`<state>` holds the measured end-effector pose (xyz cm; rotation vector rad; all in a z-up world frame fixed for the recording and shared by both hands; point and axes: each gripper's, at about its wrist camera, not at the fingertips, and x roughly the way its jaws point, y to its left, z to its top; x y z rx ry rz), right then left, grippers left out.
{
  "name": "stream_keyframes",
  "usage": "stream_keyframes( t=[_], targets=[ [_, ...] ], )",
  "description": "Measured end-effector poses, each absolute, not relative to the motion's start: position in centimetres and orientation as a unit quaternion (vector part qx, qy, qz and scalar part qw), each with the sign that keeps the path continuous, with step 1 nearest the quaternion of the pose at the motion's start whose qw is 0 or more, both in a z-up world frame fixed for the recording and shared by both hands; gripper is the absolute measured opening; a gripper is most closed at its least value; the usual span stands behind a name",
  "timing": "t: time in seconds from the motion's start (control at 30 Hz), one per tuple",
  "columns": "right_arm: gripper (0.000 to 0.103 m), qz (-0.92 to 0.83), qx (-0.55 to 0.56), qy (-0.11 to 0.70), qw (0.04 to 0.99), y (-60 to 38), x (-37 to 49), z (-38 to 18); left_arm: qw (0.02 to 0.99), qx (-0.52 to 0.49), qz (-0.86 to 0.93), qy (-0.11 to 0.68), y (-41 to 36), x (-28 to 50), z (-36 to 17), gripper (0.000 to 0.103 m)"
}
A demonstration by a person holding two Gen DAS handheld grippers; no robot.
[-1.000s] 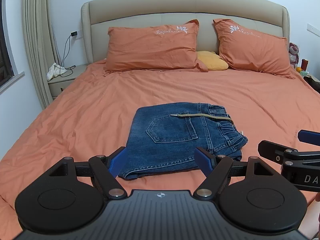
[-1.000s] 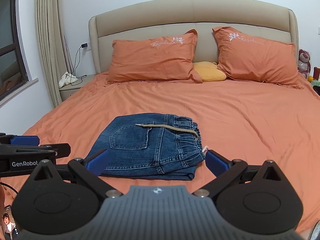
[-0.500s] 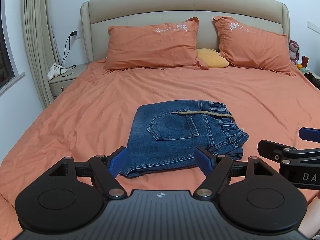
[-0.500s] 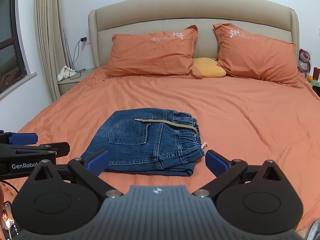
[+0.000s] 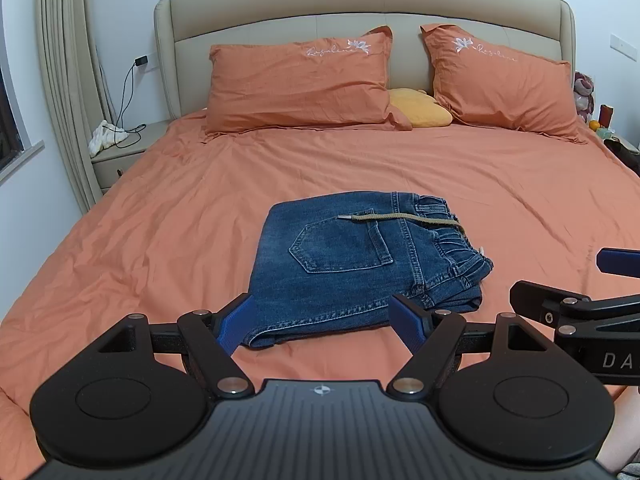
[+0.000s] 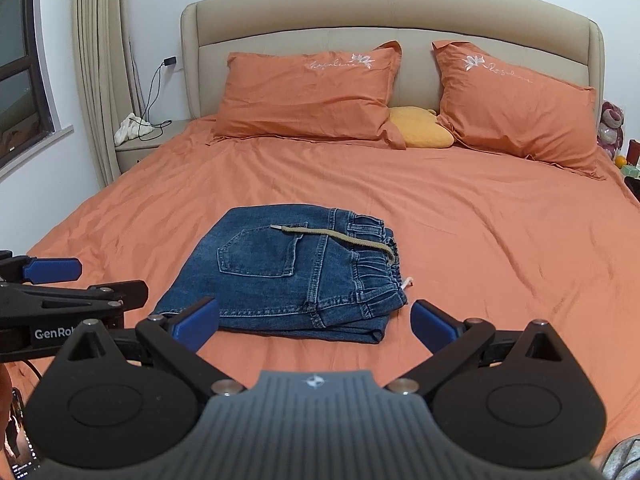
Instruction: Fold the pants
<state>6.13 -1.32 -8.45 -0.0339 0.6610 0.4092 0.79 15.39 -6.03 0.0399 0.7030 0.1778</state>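
pants [image 5: 360, 264]: blue denim, folded into a compact rectangle, lying flat on the bed, near its foot end and roughly mid-width. Back pocket faces up, elastic waistband at the right side, layered edges stacked along the near right corner.
drawstring [image 5: 400, 218]: tan cord lying across the top of the pants, tip pointing left, other end running into the waistband.
left gripper [image 5: 322, 322]: fingers spread wide apart, nothing between them, held above the near edge of the bed just short of the pants. Not touching the denim.
right gripper [image 6: 314, 320]: fingers also spread wide, empty, near the front edge of the pants, no contact.
cross views: right gripper's tips show at the right edge of the left view, left gripper's at the left edge of the right view; the two sit side by side.
bed [image 5: 160, 240]: orange sheet, lightly wrinkled, beige padded headboard behind.
pillows [image 5: 300, 84]: two orange ones against the headboard, a small yellow cushion [image 5: 418, 108] between them.
nightstand [image 5: 120, 156]: left of bed, white cloth and black cable on top.
change vs earlier: pants sit higher and further off in both views than a second ago; both grippers have backed away. Fold shape unchanged, finger spread unchanged.
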Motion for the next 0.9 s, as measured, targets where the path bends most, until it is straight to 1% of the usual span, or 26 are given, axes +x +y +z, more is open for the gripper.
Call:
stream_keyframes(
  t=[0.9],
  targets=[
    [0.098,0.201,-0.019,0.325,0.924,-1.4,5.5,-8.3,0.938,0.012,0.098,0.333,15.0,-0.3,-5.3,0.087]
  ],
)
